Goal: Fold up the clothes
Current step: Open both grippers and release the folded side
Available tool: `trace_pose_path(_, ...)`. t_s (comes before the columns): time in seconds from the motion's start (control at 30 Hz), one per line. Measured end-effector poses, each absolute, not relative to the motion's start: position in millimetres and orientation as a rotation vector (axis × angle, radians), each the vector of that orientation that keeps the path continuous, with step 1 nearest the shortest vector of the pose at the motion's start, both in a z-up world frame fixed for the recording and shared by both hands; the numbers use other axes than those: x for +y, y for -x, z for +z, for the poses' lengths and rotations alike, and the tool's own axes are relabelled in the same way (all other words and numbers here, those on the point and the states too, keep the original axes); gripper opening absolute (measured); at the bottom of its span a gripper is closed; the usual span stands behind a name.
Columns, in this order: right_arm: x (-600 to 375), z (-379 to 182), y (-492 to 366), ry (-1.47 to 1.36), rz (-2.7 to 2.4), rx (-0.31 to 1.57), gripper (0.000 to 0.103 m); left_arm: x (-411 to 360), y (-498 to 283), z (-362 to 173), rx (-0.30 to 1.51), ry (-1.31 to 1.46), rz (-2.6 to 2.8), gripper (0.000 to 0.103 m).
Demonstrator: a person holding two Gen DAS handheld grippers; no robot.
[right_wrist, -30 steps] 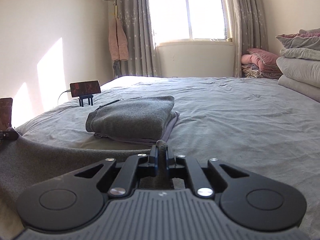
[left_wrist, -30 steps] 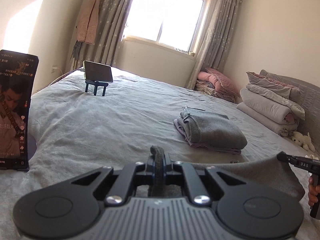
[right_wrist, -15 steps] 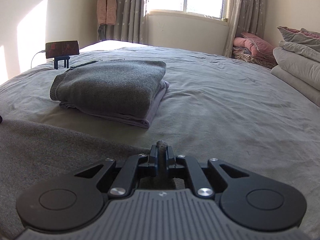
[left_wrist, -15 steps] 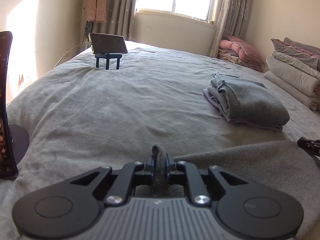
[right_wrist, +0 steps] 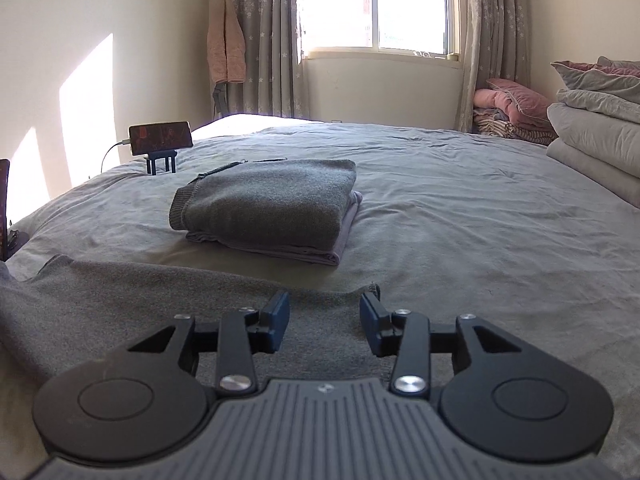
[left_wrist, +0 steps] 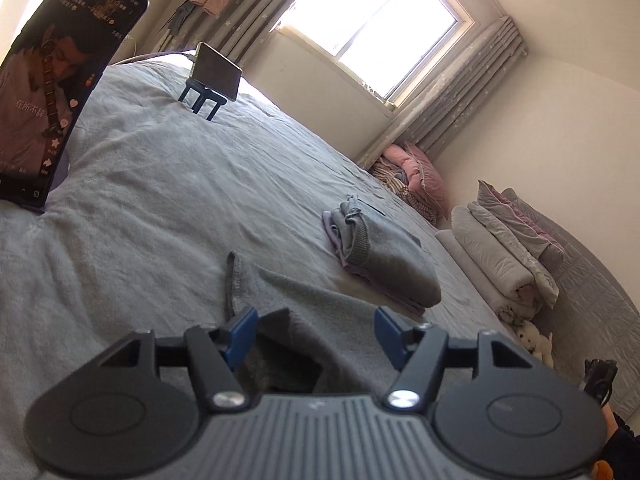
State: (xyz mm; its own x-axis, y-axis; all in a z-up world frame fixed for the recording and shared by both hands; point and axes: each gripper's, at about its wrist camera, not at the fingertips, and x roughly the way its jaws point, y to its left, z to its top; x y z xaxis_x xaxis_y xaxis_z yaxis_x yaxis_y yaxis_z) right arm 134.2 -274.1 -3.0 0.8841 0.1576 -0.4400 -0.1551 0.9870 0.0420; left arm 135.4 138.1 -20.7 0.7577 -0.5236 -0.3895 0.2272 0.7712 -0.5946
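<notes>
Right wrist: folded stack (right_wrist: 276, 208) beyond grey garment (right_wrist: 120, 296).

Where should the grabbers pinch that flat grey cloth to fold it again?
Probably the far hemmed corners: the left gripper at one, the right gripper at the other, coming low from the near side. The grey cloth lies flat there. Both jaws are opening, pressing nothing.

A phone (left_wrist: 52, 92) standing upright on the bed (left_wrist: 168, 200) is showing a video with white Chinese captions; "在所不辞" is reading clearly, smaller text being too blurred. A second phone (right_wrist: 160, 138) is showing nothing legible.
</notes>
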Motion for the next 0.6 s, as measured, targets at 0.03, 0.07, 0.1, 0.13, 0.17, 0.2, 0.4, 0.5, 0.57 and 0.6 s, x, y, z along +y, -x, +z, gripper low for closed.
trace_pose_path(0.03, -270.2, -2.9, -132.1, -0.02, 0.177, 0.462, 0.043, 133.4, -133.4, -20.8, 0.588, 0.545, -0.449, 0.058)
trace_pose_path(0.07, -265.7, -3.6, -130.2, -0.028, 0.19, 0.467, 0.043, 128.7, -131.6, -20.9, 0.602, 0.537, -0.464, 0.033)
trace_pose_path(0.1, -260.6, -4.9, -128.5, -0.029, 0.203, 0.474, 0.043, 122.7, -132.7, -22.7, 0.653, 0.502, -0.449, 0.012)
trace_pose_path(0.13, -255.7, -7.2, -126.7, -0.02, 0.21, 0.48, 0.043, 119.1, -132.3, -25.3, 0.698, 0.476, -0.426, 0.011)
trace_pose_path(0.17, -251.4, -10.1, -125.0, -0.004, 0.214, 0.485, 0.043, 116.7, -130.5, -27.7, 0.727, 0.452, -0.403, 0.011)
trace_pose_path(0.2, -247.6, -13.6, -123.5, 0.013, 0.216, 0.491, 0.043, 113.9, -129.2, -31.8, 0.76, 0.407, -0.381, 0.012)
trace_pose_path(0.4, -246.8, -28.2, -120.9, 0.022, 0.197, 0.53, 0.044, 106.1, -114.7, -14.1, 0.702, 0.232, -0.265, 0.052)
trace_pose_path(0.5, -245.5, -20.6, -120.7, -0.004, 0.213, 0.513, 0.044, 103.9, -107.4, 6.8, 0.566, 0.168, -0.213, 0.053)
trace_pose_path(0.57, -238.3, -15.0, -125.7, -0.024, 0.238, 0.512, 0.045, 94.1, -108.0, 16.7, 0.502, 0.139, -0.22, 0.057)
trace_pose_path(0.6, -232.1, -12.4, -129.7, -0.028, 0.25, 0.513, 0.045, 84.6, -112.6, 21.2, 0.483, 0.126, -0.242, 0.061)
